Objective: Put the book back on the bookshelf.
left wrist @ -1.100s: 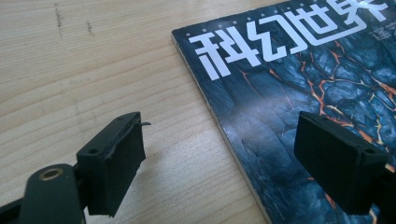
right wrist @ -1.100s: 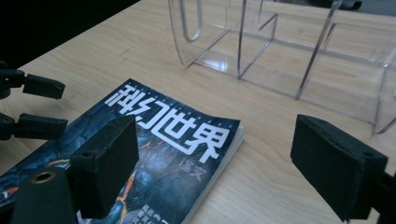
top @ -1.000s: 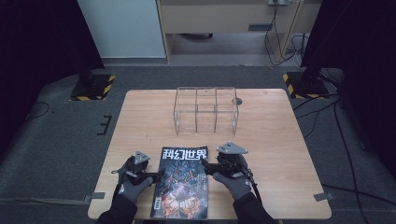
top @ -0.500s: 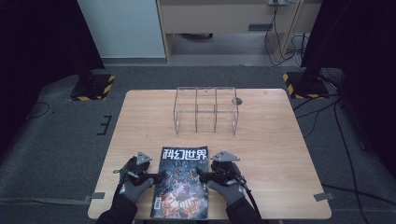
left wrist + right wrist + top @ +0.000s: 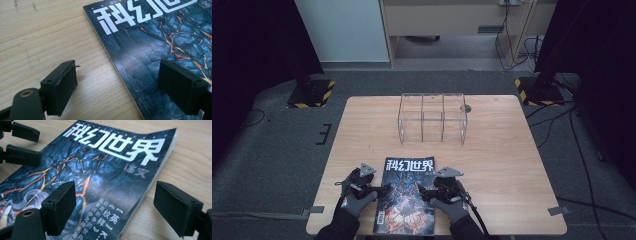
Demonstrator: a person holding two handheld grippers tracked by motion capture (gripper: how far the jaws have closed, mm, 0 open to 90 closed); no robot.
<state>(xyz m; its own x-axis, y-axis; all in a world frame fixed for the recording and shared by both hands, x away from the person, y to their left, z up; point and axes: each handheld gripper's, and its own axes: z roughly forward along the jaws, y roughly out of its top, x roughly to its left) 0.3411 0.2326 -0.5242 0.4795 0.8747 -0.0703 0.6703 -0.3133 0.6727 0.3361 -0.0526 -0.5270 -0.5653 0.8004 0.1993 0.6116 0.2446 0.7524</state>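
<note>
Two grippers sit low at the bottom of the frame in the high view, one on each side of a magazine (image 5: 407, 195) that lies flat on the wooden table (image 5: 512, 165), near its front edge. At lower left, the left gripper (image 5: 379, 189) points in toward the magazine's spine side. Its own view shows the jaws spread wide, one over bare wood and the other over the dark cover, with the edge running between them — nothing is gripped. In the middle, the magazine shows a glossy dark cover with orange cracks and large white characters along its top. At lower right, the right gripper (image 5: 422, 190) comes in from the open-page side. Its jaws are also wide apart and hold nothing, straddling that edge. Further up, at the centre of the frame, a clear acrylic rack (image 5: 432, 117) with dividers stands well apart from the magazine.

My guess is that the magazine will be light but floppy — thin, with a slick cover that could slide under a jaw. In the right gripper view the cover's far corner (image 5: 172, 132) lifts slightly off the pages, so that side looks easiest to get a jaw beneath. The bound spine should stay stiffer once pinched, and a hold there ought to stop the pages fanning
</note>
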